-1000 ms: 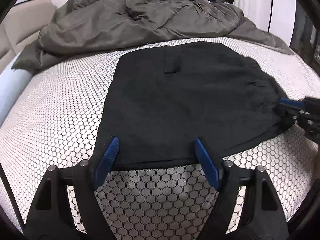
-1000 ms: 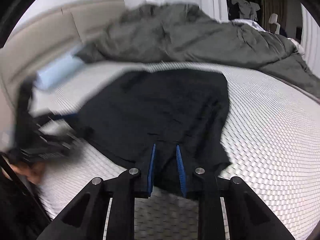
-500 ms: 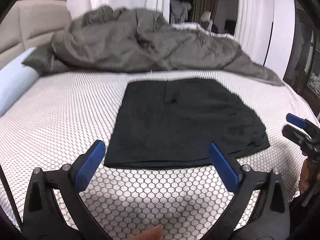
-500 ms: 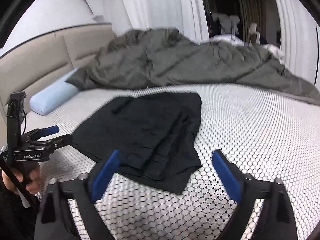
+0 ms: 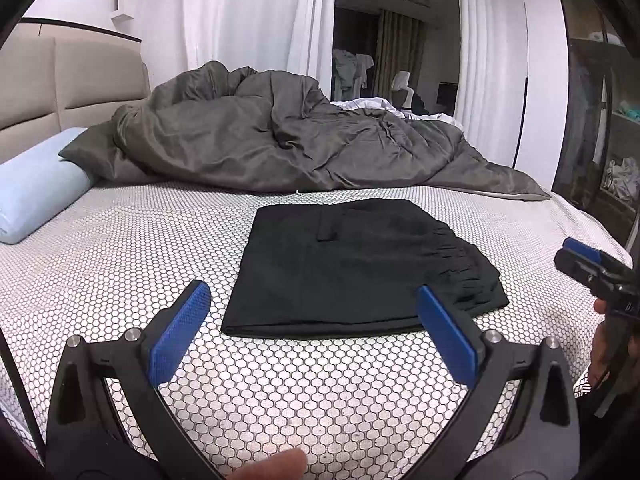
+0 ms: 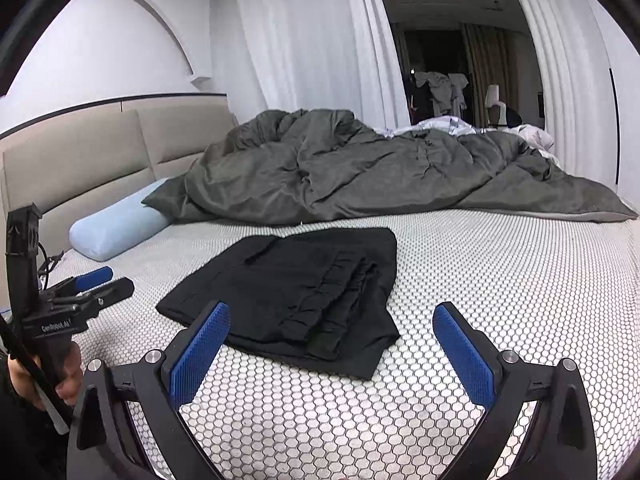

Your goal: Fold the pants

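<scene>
The black pants (image 5: pixel 352 268) lie folded into a flat rectangle on the honeycomb-patterned bed cover (image 5: pixel 120 264); they also show in the right wrist view (image 6: pixel 296 292). My left gripper (image 5: pixel 312 320) is open and empty, held back from the pants' near edge. My right gripper (image 6: pixel 332 340) is open and empty, held back from the waistband end. The right gripper shows at the right edge of the left wrist view (image 5: pixel 588 264). The left gripper shows at the left of the right wrist view (image 6: pixel 100 284).
A crumpled grey duvet (image 5: pixel 288 148) lies across the far side of the bed. A light blue bolster pillow (image 5: pixel 36 184) lies at the left by the beige headboard (image 5: pixel 72 80). White curtains (image 6: pixel 304 40) hang behind.
The right gripper opened and let go of the pants. Both grippers pulled back and up from the pants, which now lie folded and still.
</scene>
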Available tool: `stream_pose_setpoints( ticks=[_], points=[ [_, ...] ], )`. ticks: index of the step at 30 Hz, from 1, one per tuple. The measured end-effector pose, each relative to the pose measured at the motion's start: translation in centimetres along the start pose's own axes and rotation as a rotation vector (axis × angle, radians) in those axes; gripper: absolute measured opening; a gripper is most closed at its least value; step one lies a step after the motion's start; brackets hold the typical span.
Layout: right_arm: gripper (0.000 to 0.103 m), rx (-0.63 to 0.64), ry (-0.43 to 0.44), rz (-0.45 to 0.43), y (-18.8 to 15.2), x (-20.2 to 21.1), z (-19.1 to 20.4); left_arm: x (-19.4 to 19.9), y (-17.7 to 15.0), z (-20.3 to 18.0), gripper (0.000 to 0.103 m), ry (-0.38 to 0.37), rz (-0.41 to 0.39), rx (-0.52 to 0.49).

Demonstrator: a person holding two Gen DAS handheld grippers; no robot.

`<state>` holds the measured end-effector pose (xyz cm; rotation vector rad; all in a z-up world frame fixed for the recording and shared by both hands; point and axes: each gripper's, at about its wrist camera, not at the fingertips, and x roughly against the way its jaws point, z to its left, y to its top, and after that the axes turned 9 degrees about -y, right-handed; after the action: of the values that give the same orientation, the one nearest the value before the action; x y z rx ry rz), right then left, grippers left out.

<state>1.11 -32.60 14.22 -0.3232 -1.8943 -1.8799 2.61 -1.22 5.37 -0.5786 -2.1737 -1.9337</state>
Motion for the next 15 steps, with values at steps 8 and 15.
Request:
stream_pose_setpoints(
  ticks=[8, 15],
  points=[
    [0.103, 0.011, 0.002, -0.002, 0.08, -0.27, 0.05, -0.1, 0.14, 0.36, 0.102, -0.011, -0.001, 0.009],
    [0.103, 0.019, -0.001, -0.006, 0.04, -0.33, 0.23, -0.21, 0.09, 0.39, 0.102, -0.012, 0.006, 0.003]
  ],
)
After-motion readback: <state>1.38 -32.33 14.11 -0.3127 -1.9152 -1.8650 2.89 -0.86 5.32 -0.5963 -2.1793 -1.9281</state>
